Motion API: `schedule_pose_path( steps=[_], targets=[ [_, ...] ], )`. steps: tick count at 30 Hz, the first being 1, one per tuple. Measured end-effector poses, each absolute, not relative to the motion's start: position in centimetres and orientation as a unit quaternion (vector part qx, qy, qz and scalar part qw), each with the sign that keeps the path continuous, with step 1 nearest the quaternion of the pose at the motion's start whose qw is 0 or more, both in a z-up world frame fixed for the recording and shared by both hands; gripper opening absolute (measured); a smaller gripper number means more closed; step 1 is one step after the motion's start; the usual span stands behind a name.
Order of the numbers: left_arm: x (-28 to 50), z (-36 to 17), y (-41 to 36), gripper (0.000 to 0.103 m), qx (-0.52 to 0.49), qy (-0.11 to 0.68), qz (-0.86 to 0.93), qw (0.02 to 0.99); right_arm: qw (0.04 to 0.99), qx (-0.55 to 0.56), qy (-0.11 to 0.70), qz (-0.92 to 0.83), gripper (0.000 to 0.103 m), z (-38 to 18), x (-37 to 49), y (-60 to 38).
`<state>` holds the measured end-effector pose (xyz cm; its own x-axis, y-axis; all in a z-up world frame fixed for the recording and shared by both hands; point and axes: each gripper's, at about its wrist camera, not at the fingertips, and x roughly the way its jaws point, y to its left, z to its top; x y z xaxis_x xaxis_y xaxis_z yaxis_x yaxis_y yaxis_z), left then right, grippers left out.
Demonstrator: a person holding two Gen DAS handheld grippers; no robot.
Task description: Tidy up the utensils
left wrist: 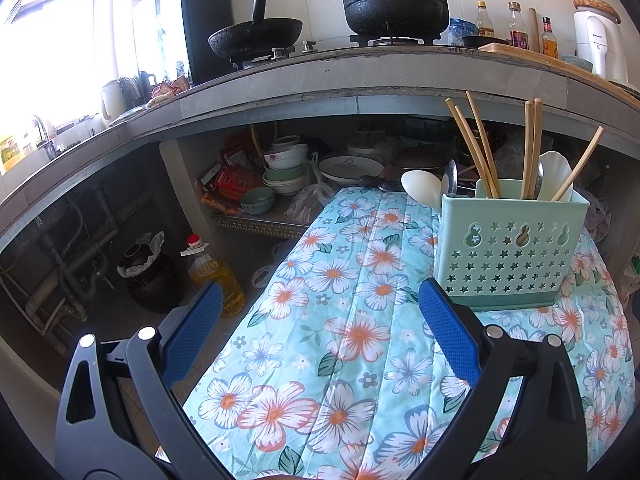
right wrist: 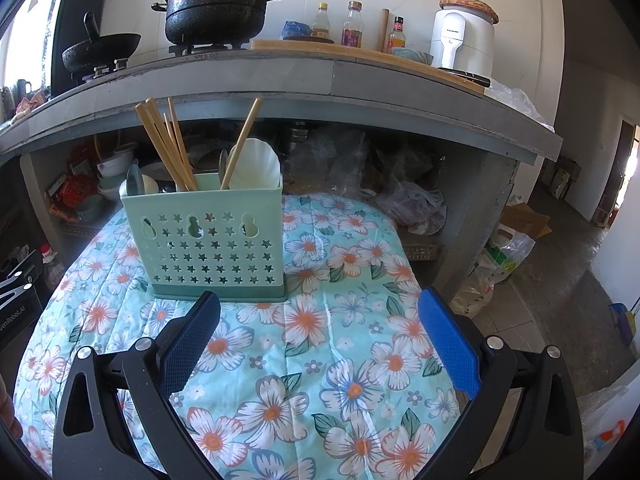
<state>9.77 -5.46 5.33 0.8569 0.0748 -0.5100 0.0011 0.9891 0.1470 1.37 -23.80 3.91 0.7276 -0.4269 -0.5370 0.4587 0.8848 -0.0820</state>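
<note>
A mint-green utensil holder (left wrist: 508, 248) (right wrist: 208, 240) with star cut-outs stands upright on the floral cloth (left wrist: 340, 340) (right wrist: 320, 320). Several wooden chopsticks (left wrist: 476, 148) (right wrist: 164, 144), white spoons (left wrist: 422, 192) (right wrist: 254, 166) and a metal spoon (right wrist: 133, 180) stick out of it. My left gripper (left wrist: 320, 300) is open and holds nothing, just left of the holder and nearer to me. In front of the holder and slightly to its right, my right gripper (right wrist: 320, 308) is also open with nothing between its fingers. The left gripper's body (right wrist: 16, 292) shows at the right wrist view's left edge.
A stone counter (left wrist: 320, 76) (right wrist: 320, 76) runs behind the table, carrying a wok (left wrist: 256, 34), a black pot (left wrist: 394, 0), bottles (right wrist: 352, 26) and a white appliance (right wrist: 464, 38). Bowls and plates (left wrist: 288, 168) sit under it. An oil bottle (left wrist: 212, 272) and dark jar (left wrist: 150, 280) stand on the floor.
</note>
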Motion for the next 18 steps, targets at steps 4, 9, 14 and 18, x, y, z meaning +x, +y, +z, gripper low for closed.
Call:
schedule_pose_path(
  steps=[4,9,14,18],
  targets=[
    [9.75,5.35,-5.45,0.095,0.071,0.267,0.019,0.961,0.929,0.029,0.282,-0.238,0.096,3.94,1.4,-23.73],
    [9.77,5.35,-5.47,0.095,0.072,0.268,0.019,0.961,0.929,0.03,0.281,-0.238,0.096,3.95,1.33,-23.78],
    [9.72,5.24,-5.44,0.095,0.072,0.269,0.02,0.96,0.929,0.032,0.282,-0.239,0.096,3.94,1.23,-23.81],
    [9.69,5.19,-5.42,0.095,0.071,0.27,0.019,0.96,0.929,0.032,0.282,-0.239,0.096,3.94,1.24,-23.81]
  ],
)
